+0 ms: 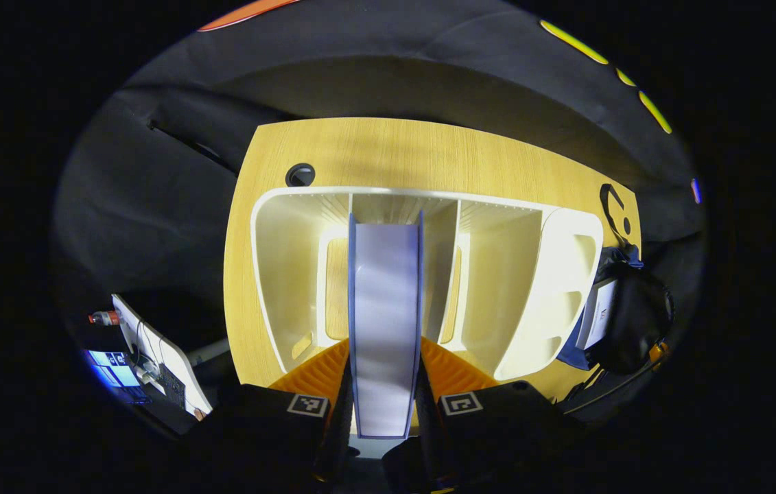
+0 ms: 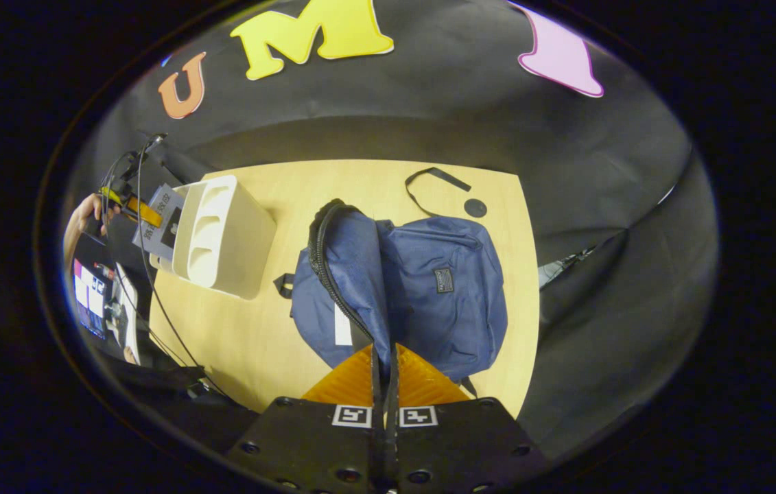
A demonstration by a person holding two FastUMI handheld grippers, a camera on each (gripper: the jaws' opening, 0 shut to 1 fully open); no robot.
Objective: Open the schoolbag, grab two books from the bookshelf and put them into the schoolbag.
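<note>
My left gripper [image 1: 385, 384] is shut on a book [image 1: 385, 309] with blue covers and white page edges, held on edge over the white bookshelf [image 1: 538, 288]. In the right gripper view that book [image 2: 161, 219] hangs just beyond the bookshelf [image 2: 223, 237], with a hand [image 2: 82, 219] behind it. The blue schoolbag [image 2: 449, 288] lies on the wooden table [image 2: 257, 343]. My right gripper [image 2: 383, 374] is shut on the bag's zipped opening flap [image 2: 353, 267] and holds it up. Something white [image 2: 342, 326] shows inside the opening. The bag [image 1: 635, 315] sits right of the shelf.
A loose black strap [image 2: 429, 182] and a round black cable hole [image 2: 475, 207] lie behind the bag. A lit screen [image 2: 89, 295] and cables stand off the table's left side. Bare tabletop [image 1: 394, 151] stretches behind the shelf.
</note>
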